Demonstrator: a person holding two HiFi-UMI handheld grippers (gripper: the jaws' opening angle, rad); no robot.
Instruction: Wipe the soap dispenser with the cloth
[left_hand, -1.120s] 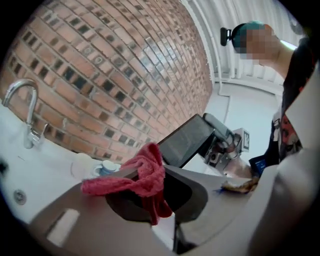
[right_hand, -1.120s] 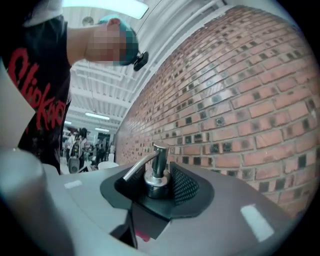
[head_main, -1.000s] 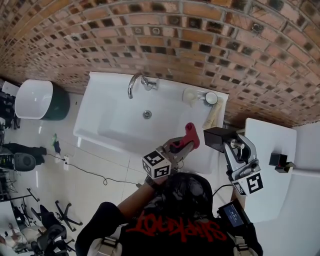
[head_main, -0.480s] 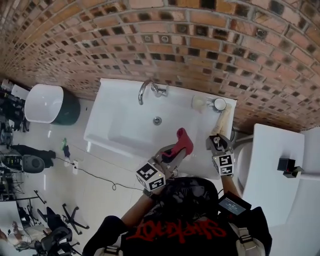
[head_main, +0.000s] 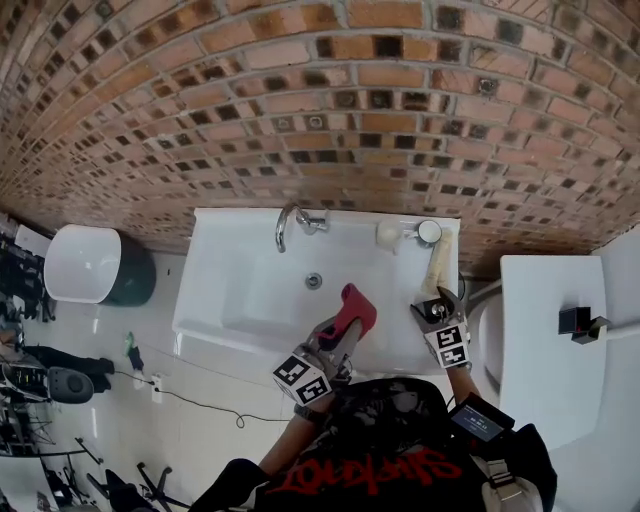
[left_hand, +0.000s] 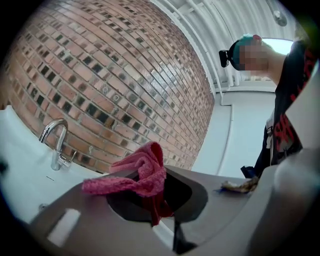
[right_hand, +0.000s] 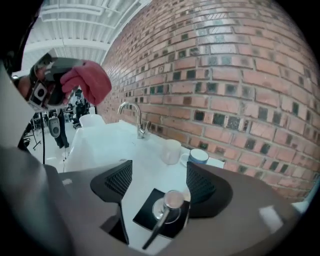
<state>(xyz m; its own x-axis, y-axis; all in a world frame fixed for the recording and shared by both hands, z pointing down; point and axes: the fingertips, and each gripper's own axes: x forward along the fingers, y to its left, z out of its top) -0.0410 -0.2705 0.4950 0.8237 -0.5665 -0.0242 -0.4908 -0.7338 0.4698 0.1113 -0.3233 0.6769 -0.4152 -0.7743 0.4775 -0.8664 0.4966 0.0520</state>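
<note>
The red cloth (head_main: 355, 303) is bunched in my left gripper (head_main: 345, 318), which is shut on it and held over the white sink (head_main: 240, 295), near its front right. In the left gripper view the cloth (left_hand: 142, 172) drapes over the jaws. The soap dispenser (right_hand: 165, 212), a black square block with a chrome pump, stands on the sink's right ledge. My right gripper (right_hand: 160, 181) straddles it; its jaws are opening and the pads stand clear of its sides. In the head view the right gripper (head_main: 437, 303) hides most of the dispenser.
A chrome tap (head_main: 285, 222) stands at the sink's back, with a white cup (head_main: 388, 233) and a blue-rimmed cup (head_main: 429, 231) at the back right. A beige object (head_main: 437, 262) lies along the right ledge. A white counter (head_main: 545, 340) with a small black item (head_main: 577, 322) is to the right. Brick wall behind.
The right gripper came down from over the white counter to the sink's right ledge with the black dispenser, and its jaws have spread off it. The left gripper with the cloth shifted slightly.
</note>
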